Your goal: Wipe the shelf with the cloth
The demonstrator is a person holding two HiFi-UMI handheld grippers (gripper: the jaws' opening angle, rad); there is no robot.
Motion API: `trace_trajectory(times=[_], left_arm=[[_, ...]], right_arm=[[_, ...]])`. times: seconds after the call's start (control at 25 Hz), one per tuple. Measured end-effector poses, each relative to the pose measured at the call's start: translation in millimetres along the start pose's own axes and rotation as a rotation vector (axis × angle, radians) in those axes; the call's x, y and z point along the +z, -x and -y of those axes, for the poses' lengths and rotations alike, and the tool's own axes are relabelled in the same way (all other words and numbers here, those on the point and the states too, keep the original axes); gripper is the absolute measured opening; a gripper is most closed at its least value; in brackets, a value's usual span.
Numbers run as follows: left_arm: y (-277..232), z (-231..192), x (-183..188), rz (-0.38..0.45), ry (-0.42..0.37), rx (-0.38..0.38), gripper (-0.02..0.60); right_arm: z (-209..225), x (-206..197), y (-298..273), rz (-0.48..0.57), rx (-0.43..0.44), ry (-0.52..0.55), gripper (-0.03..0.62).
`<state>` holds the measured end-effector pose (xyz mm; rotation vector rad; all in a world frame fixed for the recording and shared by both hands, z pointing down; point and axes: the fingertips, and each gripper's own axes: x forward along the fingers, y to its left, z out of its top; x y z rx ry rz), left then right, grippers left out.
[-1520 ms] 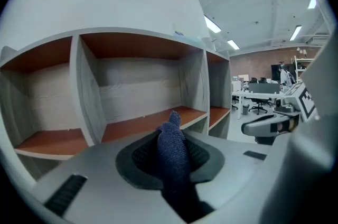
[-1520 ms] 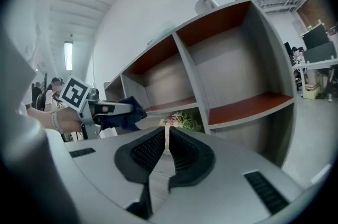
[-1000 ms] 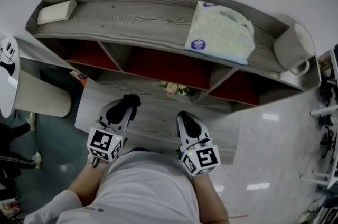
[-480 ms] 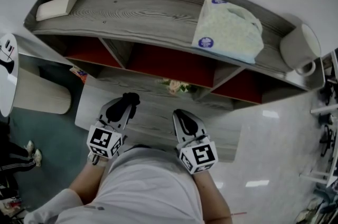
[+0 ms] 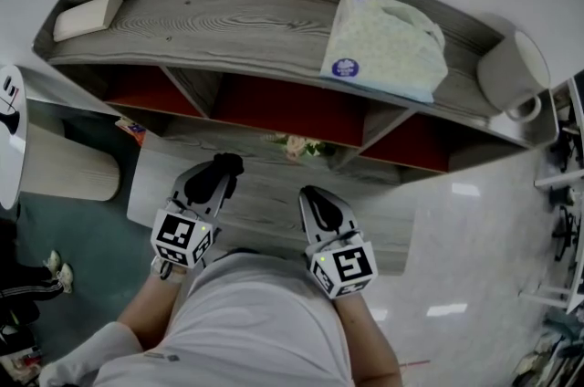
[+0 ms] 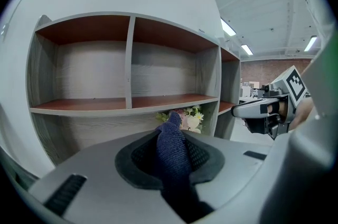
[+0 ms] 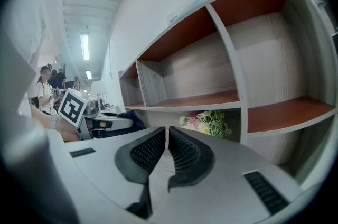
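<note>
The grey wooden shelf unit [image 5: 228, 20] with red-brown compartments stands in front of me, and its open bays [image 6: 127, 106] fill the left gripper view. My left gripper [image 5: 222, 168] is shut on a dark blue cloth [image 6: 171, 149] that sticks out past its tips, held just short of the lower shelf board. My right gripper [image 5: 315, 201] hovers beside it, shut with only a thin slit between its ribbed pads [image 7: 185, 151] and nothing in them. From the right gripper view the left gripper [image 7: 105, 123] and the cloth [image 7: 134, 121] show at the left.
On the shelf top lie a pack of tissues [image 5: 383, 47], a white mug [image 5: 511, 77] at the right end and a beige block [image 5: 78, 15] at the left end. A small bunch of flowers [image 5: 297, 145] sits in the lower middle bay. A white round seat [image 5: 11, 107] stands at the left.
The head view has shifted slightly. Both grippers stay in place, the left still shut on the cloth.
</note>
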<state>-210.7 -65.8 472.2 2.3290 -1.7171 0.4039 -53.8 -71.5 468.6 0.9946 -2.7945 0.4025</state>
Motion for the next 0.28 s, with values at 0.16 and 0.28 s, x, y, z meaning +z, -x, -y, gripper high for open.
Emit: trace_trajectory(times=[0.16, 0.28], left_arm=[[-3.0, 2.9, -1.0, -0.004, 0.004, -0.01, 0.078], [-5.1, 3.6, -3.0, -0.012, 0.015, -0.008, 0.077]], right_arm=[[1.8, -2.2, 0.6, -0.004, -0.008, -0.002, 0.032], [6.6, -1.5, 1.7, -0.001, -0.021, -0.007, 0.032]])
